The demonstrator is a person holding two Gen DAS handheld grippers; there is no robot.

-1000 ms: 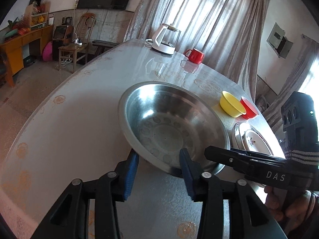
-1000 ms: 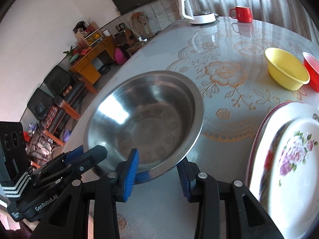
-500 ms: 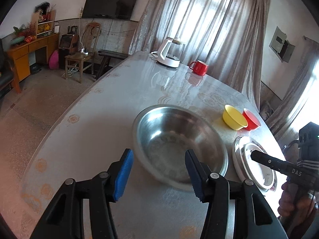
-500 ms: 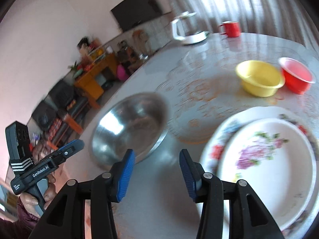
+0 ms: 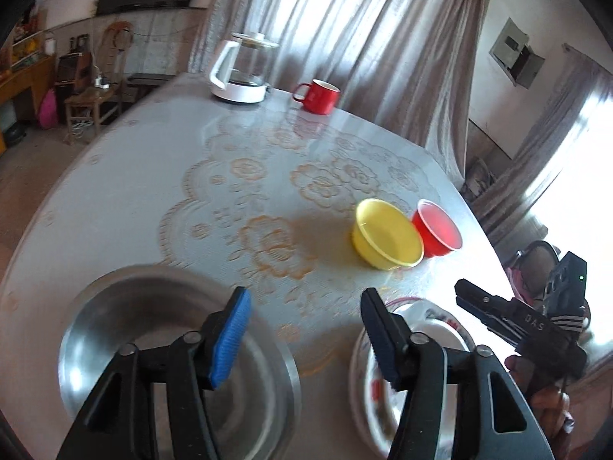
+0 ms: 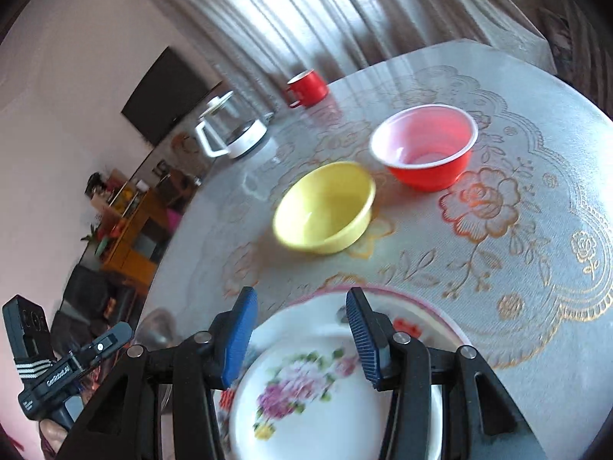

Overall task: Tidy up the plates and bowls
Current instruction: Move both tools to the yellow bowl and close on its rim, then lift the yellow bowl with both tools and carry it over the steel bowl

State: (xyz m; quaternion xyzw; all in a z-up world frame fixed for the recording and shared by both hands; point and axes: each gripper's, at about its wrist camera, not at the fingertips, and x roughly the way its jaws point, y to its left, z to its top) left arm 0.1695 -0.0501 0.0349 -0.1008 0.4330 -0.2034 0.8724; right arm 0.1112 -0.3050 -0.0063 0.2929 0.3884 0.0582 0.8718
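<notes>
A large steel bowl (image 5: 126,337) sits on the table at the near left, under my open, empty left gripper (image 5: 304,335). Stacked floral plates (image 6: 329,395) lie at the near right, under my open, empty right gripper (image 6: 302,339); they also show in the left wrist view (image 5: 433,318). A yellow bowl (image 6: 325,207) and a red bowl (image 6: 427,145) stand side by side farther out, also in the left wrist view: yellow bowl (image 5: 387,234), red bowl (image 5: 438,234). The right gripper (image 5: 498,314) shows at the right of the left wrist view.
A white-based glass kettle (image 5: 243,71) and a red mug (image 5: 318,96) stand at the table's far end by the curtains. The round table (image 5: 153,176) has a floral cover. Chairs and cabinets stand on the floor to the left.
Both grippers have let go of the steel bowl's rim, pulled back and swung right. The bowl rests on the table. The right gripper now hangs over the plates.
</notes>
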